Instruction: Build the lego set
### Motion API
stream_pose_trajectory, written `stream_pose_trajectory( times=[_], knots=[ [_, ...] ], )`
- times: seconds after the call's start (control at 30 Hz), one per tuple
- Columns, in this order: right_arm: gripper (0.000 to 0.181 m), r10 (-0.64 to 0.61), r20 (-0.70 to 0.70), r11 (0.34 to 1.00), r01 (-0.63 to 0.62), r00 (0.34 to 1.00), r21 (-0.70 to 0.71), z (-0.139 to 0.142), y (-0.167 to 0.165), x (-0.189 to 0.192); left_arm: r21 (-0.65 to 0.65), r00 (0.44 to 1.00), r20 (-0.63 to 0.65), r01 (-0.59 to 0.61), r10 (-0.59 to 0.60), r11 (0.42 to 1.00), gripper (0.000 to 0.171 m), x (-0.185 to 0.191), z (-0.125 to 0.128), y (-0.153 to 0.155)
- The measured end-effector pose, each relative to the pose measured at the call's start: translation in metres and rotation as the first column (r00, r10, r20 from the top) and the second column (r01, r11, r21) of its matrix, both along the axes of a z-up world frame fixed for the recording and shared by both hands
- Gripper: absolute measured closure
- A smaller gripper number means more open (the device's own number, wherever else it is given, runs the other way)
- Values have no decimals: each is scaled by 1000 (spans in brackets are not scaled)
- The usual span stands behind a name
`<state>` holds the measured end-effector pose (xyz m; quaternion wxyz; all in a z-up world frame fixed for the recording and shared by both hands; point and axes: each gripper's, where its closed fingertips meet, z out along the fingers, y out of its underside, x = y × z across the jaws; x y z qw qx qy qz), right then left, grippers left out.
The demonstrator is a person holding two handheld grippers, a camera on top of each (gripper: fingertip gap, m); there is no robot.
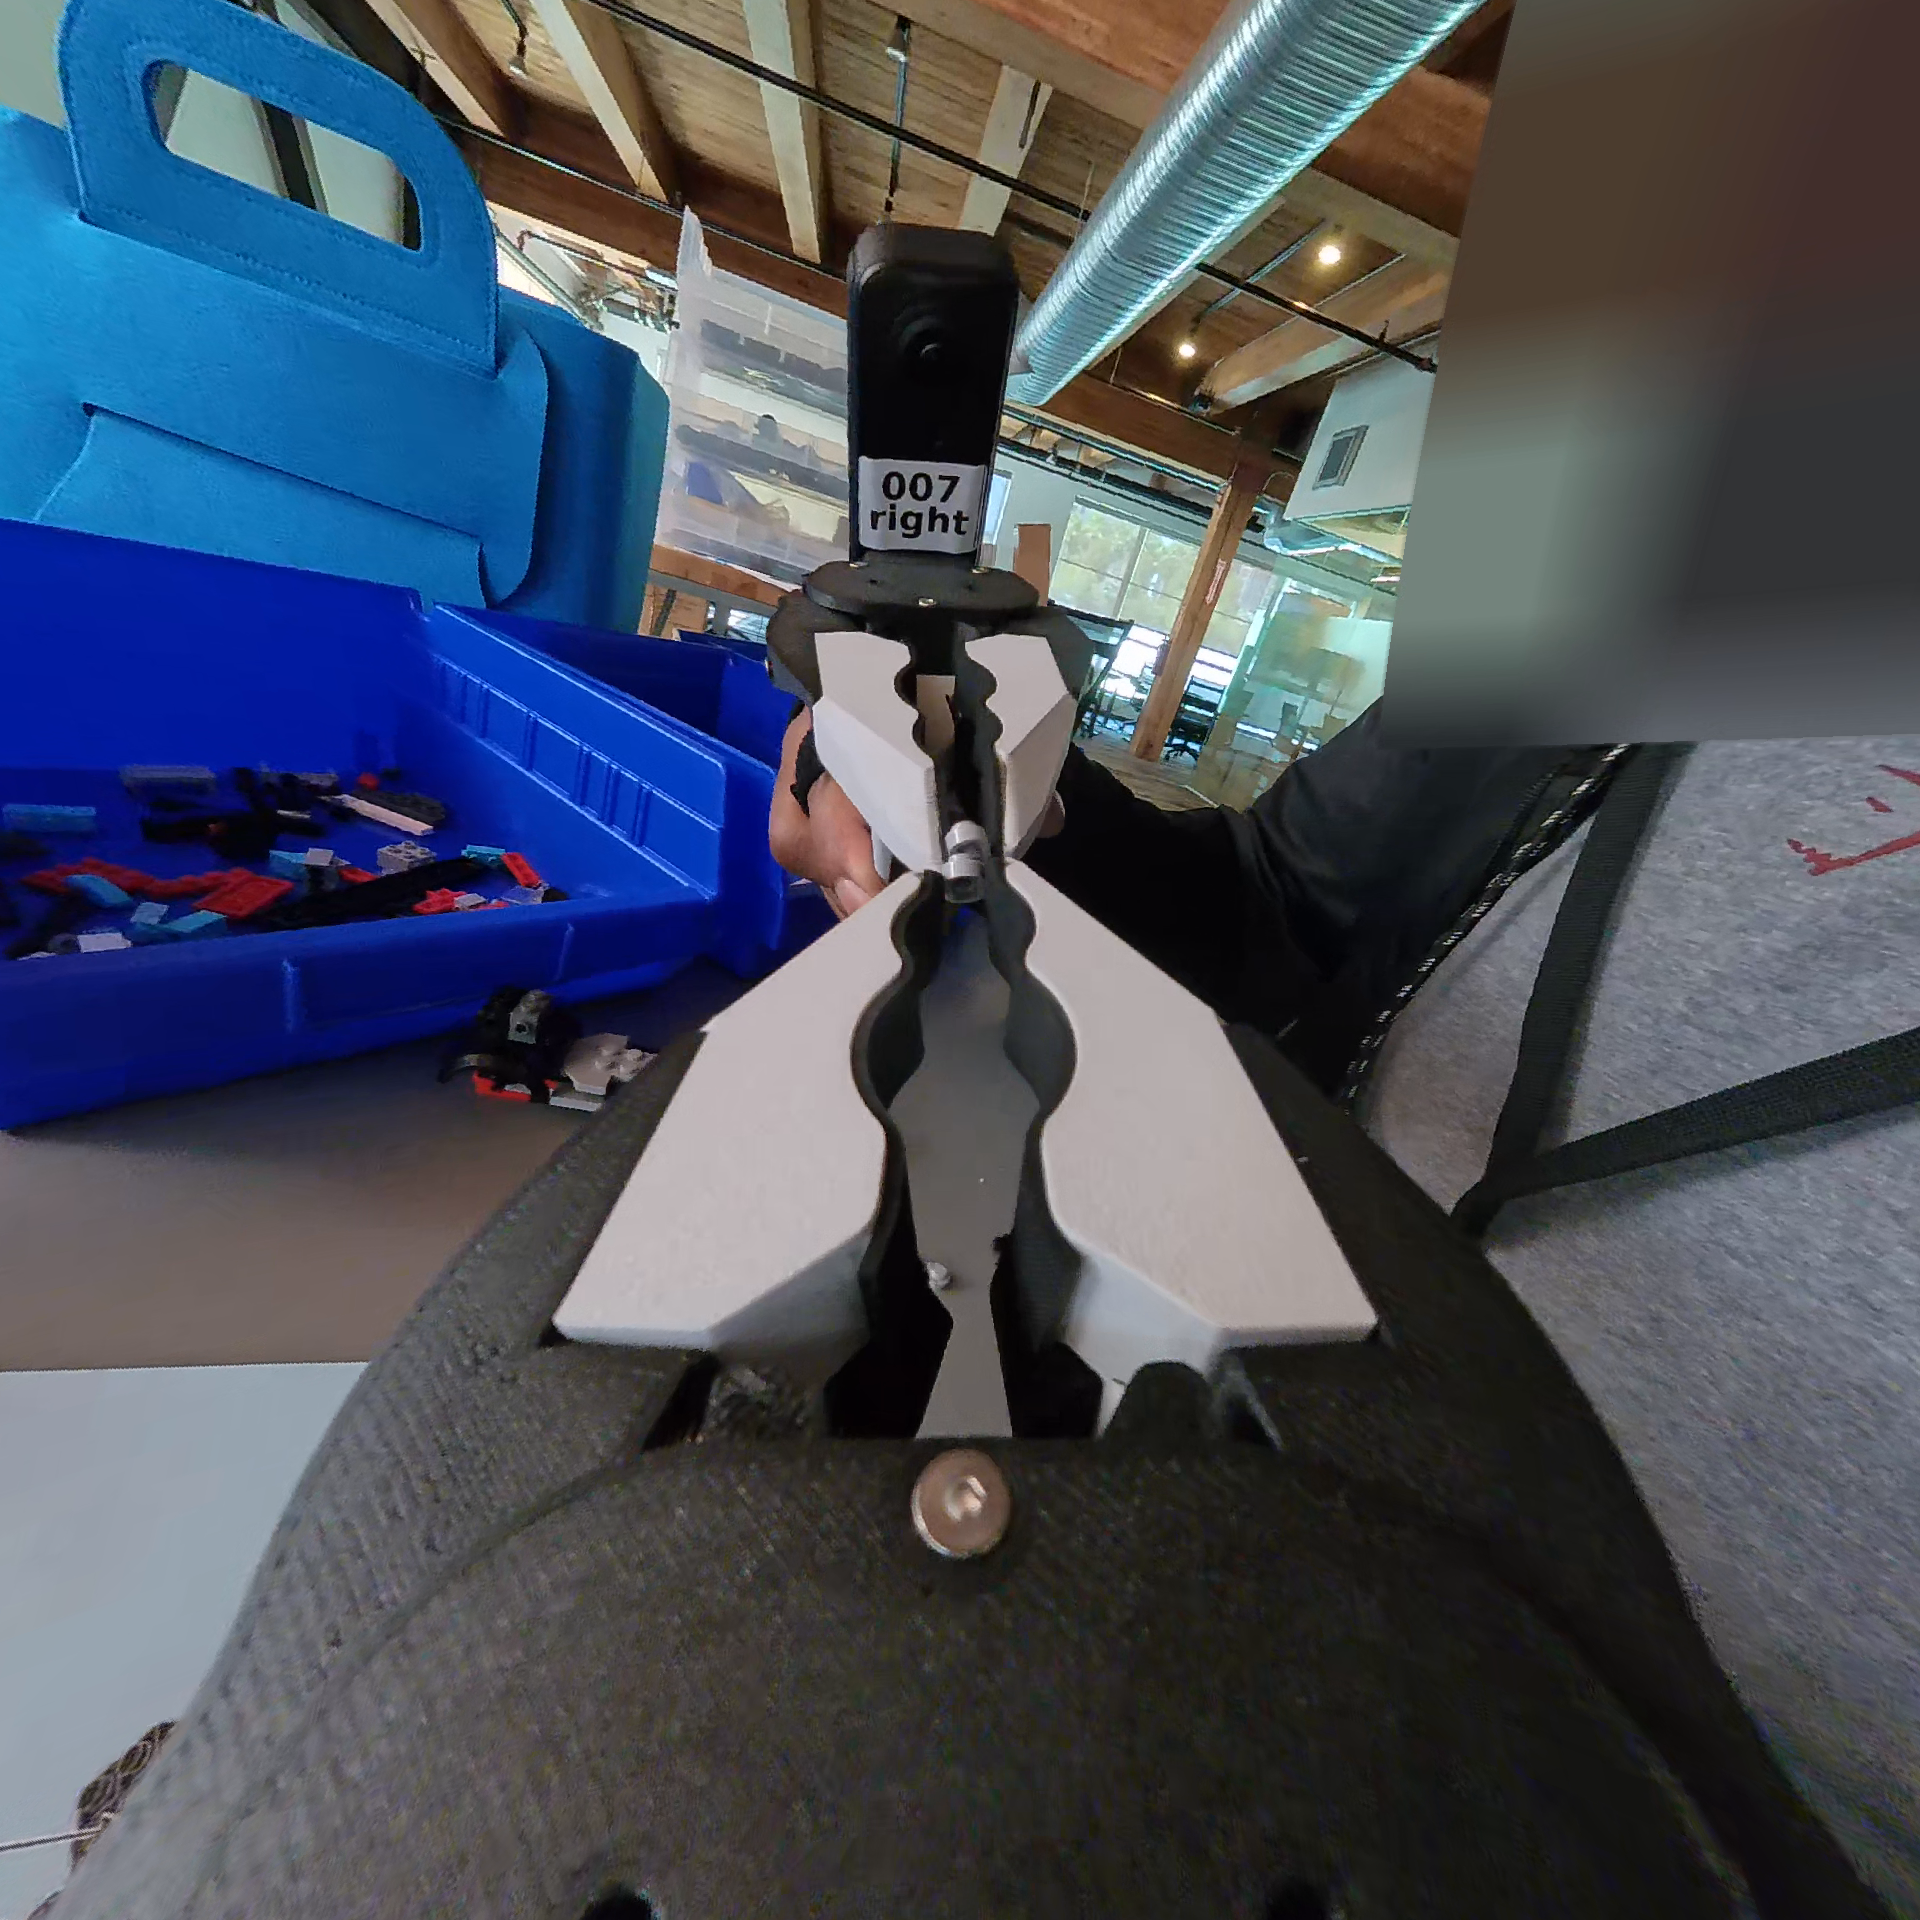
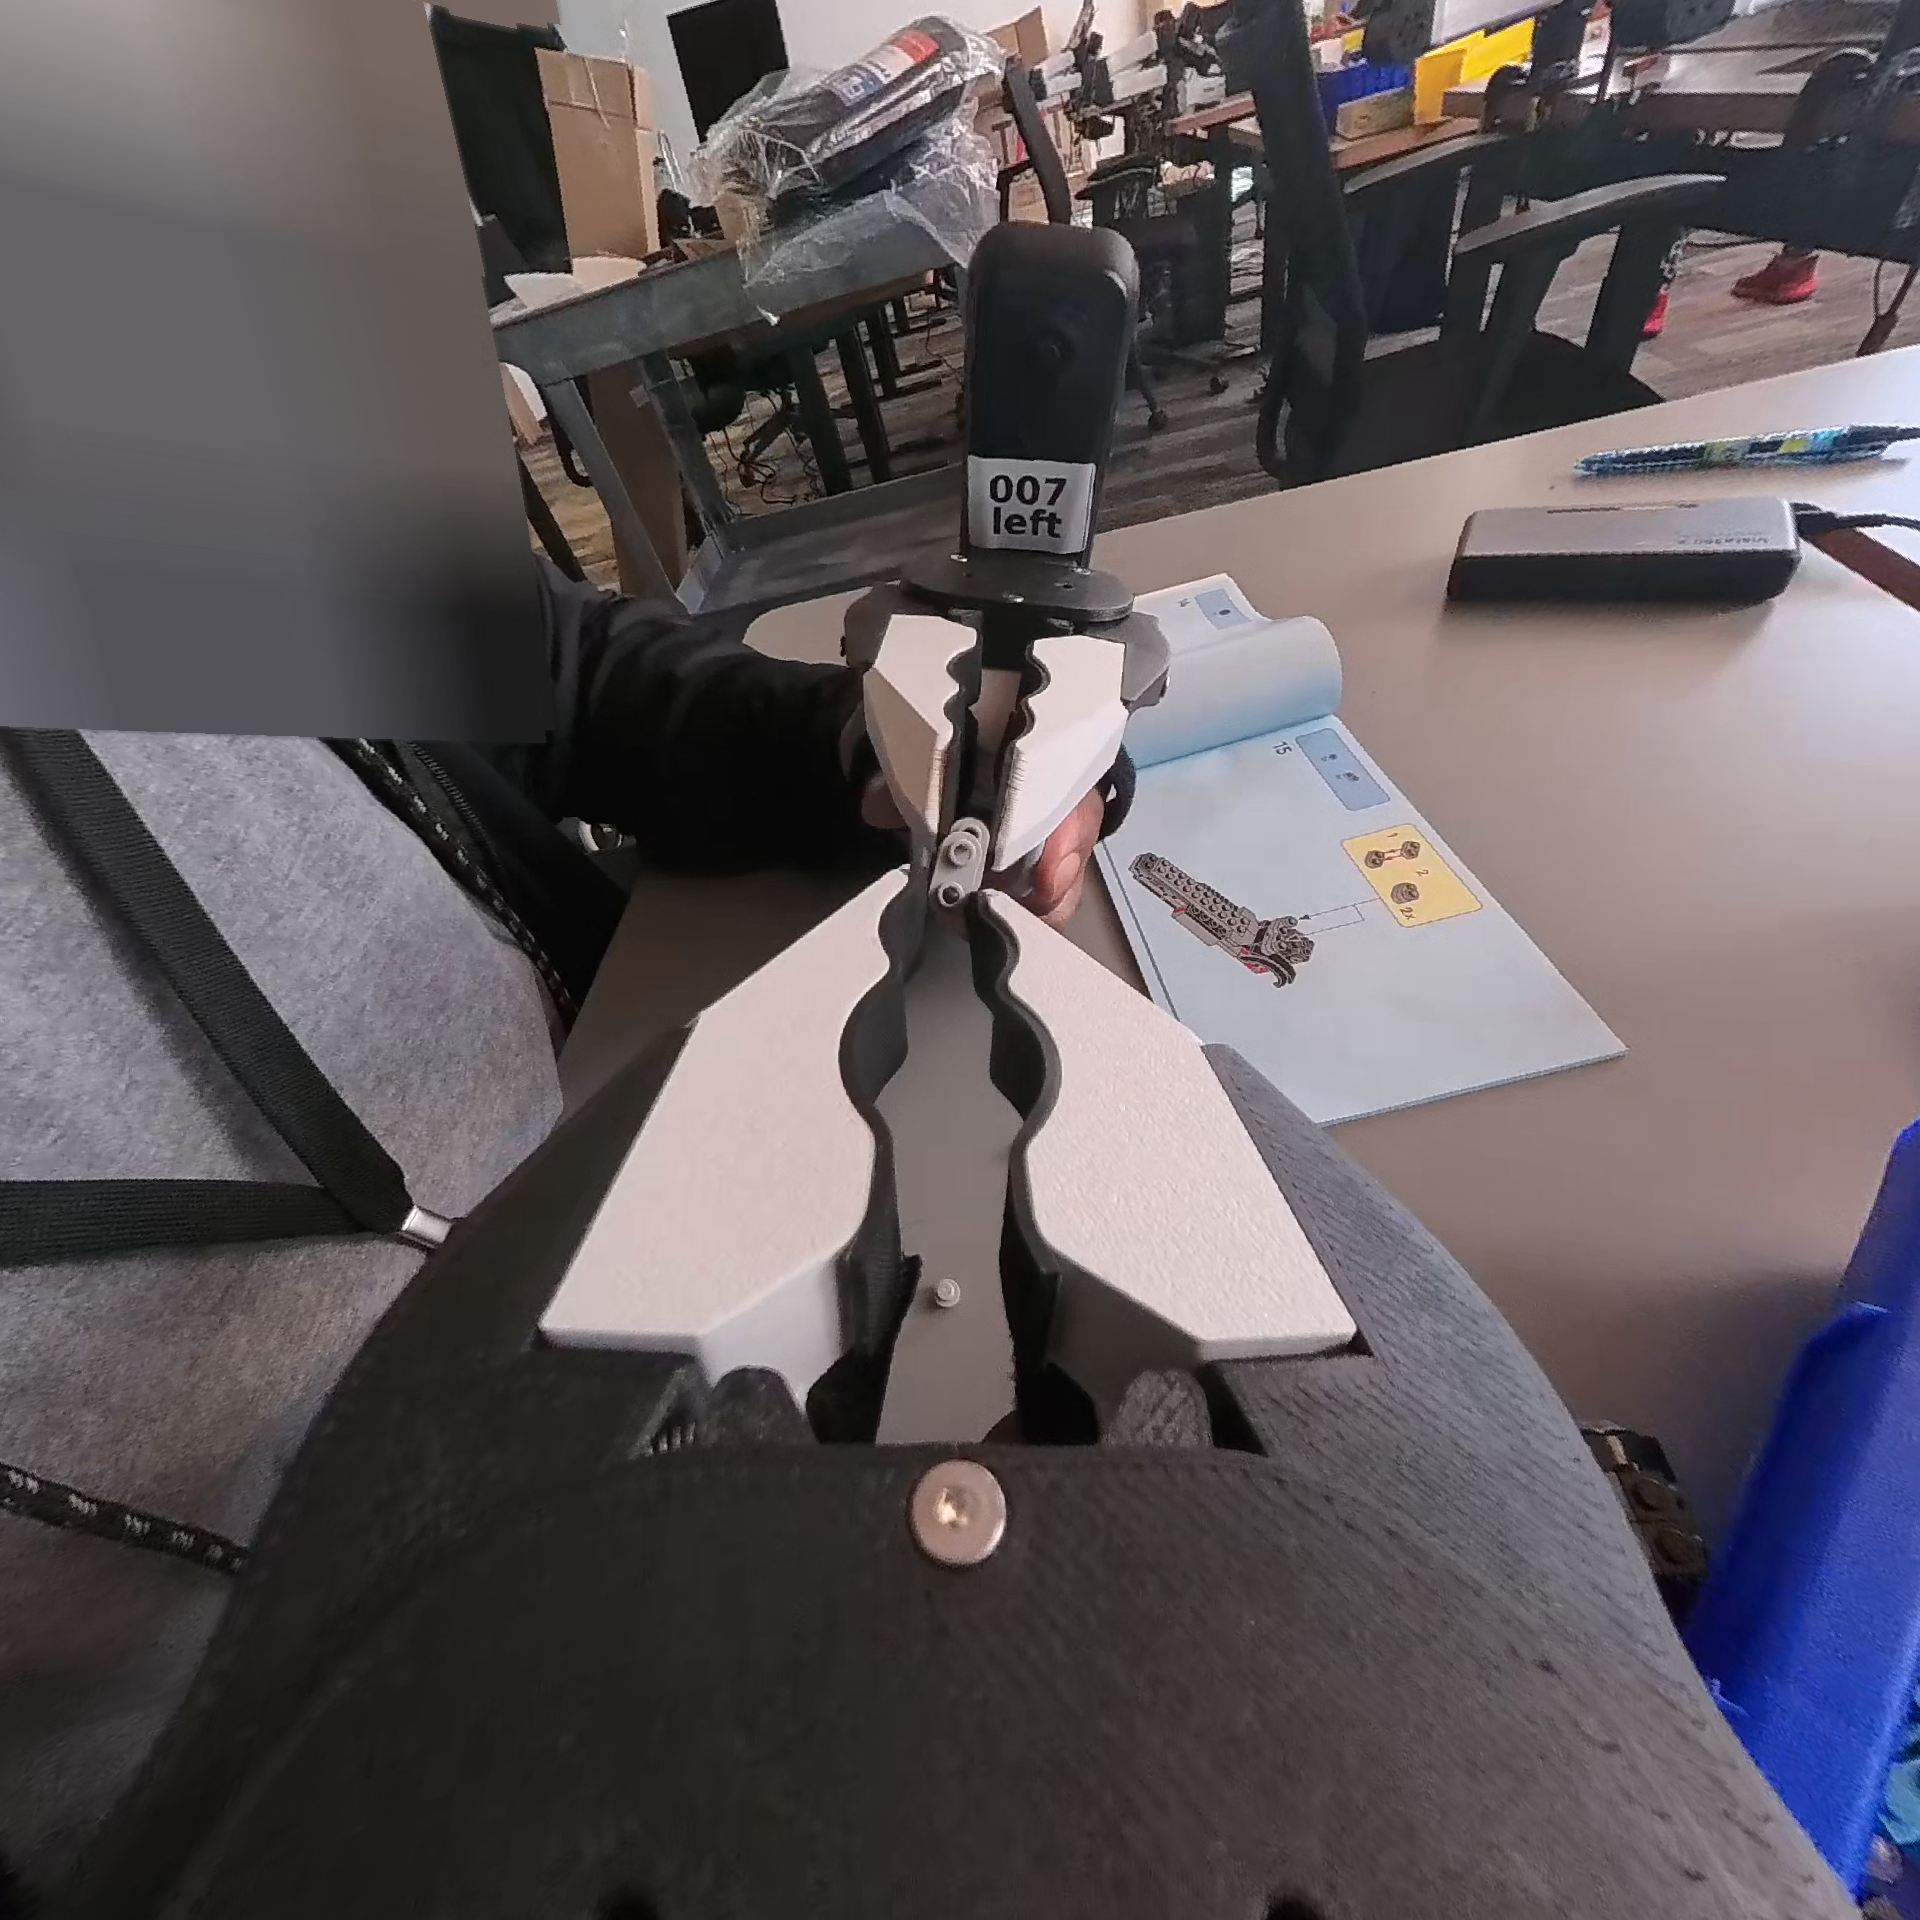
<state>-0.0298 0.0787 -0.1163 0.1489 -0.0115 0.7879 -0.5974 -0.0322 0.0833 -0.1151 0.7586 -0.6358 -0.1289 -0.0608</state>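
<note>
My two grippers meet tip to tip above the table edge. A small light grey lego piece [image 1: 964,847] sits between both pairs of tips. In the left wrist view my left gripper [image 1: 962,883] is closed down on its near end, and the right gripper [image 1: 964,821] faces it and pinches the far end. In the right wrist view the same grey piece [image 2: 957,864], with round holes, is gripped by my right gripper [image 2: 948,896] and by the left gripper [image 2: 964,826] opposite. A partly built black, grey and red model [image 1: 540,1049] lies on the table.
A blue bin [image 1: 623,831] with several loose bricks [image 1: 260,862] stands at the left, with a blue felt bag [image 1: 260,364] behind it. An open instruction booklet [image 2: 1351,935], a dark power bank [image 2: 1621,561] and a pen [image 2: 1745,447] lie on the grey table. The person's grey top is close by. The grippers are tip to tip, or close to it.
</note>
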Motion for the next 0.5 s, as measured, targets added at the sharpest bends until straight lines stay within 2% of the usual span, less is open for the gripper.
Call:
stream_pose_trajectory(
  times=[0.5],
  knots=[
    [173,-18,-28,1000,19,999,18,-3,-2,-1,5,1000,-9,-13,13,1000,163,0,-1,2]
  ],
)
